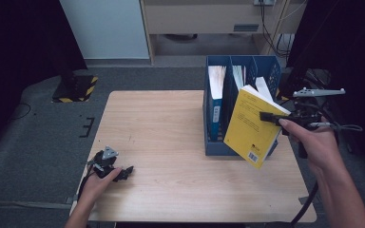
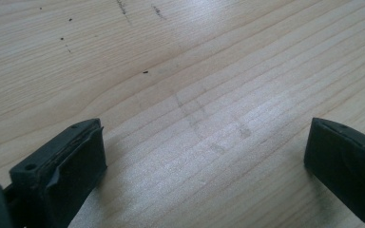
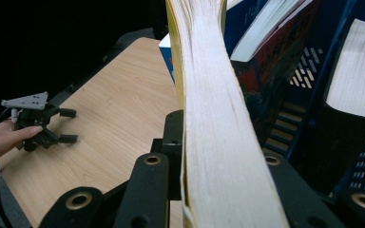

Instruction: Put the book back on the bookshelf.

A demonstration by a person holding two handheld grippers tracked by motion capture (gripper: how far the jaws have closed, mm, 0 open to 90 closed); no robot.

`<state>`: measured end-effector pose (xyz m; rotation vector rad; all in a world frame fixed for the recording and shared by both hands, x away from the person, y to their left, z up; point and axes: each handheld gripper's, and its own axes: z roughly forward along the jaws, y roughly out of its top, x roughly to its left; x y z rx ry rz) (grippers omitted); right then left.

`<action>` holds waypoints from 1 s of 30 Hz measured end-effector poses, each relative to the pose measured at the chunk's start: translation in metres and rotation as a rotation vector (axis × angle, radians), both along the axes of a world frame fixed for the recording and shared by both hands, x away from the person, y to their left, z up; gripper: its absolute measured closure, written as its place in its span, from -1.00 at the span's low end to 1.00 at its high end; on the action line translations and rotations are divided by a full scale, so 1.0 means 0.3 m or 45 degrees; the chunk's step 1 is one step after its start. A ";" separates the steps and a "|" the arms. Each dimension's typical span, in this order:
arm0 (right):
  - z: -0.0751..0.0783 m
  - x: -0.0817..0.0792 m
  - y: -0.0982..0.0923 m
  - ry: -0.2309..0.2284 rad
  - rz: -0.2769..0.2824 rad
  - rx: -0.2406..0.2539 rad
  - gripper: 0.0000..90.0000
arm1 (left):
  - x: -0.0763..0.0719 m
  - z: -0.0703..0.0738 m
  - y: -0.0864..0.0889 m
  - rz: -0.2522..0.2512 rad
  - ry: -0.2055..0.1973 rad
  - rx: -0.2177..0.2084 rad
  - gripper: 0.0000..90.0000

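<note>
My right gripper (image 1: 269,117) is shut on a yellow paperback book (image 1: 249,124) and holds it tilted in the air, in front of the blue file holder (image 1: 214,147). In the right gripper view the book's cream page edge (image 3: 204,95) runs up between the black jaws of my right gripper (image 3: 209,159). My left gripper (image 1: 125,173) rests low at the table's front left corner, held in a hand. Its jaws stand wide apart in the left gripper view, where my left gripper (image 2: 204,156) has just bare wood between them. The right gripper view shows the left gripper (image 3: 52,126) farther off, open.
The blue file holder (image 3: 309,71) has several compartments with upright books (image 1: 215,83) in them, at the table's right side. The light wooden table (image 1: 161,137) stands on grey carpet. A black and yellow striped stand foot (image 1: 76,89) sits on the floor at the far left.
</note>
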<state>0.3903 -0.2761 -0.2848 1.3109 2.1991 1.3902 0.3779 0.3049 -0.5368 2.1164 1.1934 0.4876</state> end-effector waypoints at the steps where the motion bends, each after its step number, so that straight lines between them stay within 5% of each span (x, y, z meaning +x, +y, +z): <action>1: 0.000 -0.002 -0.004 0.002 -0.004 0.001 0.68 | 0.000 0.000 0.000 0.000 0.000 0.000 -1.00; 15: -0.011 -0.002 -0.061 0.012 -0.052 0.001 0.68 | 0.000 0.000 0.000 0.000 0.000 0.000 -1.00; 30: 0.003 0.054 -0.098 0.013 -0.147 -0.008 0.68 | 0.000 0.000 0.000 -0.001 0.000 0.000 -1.00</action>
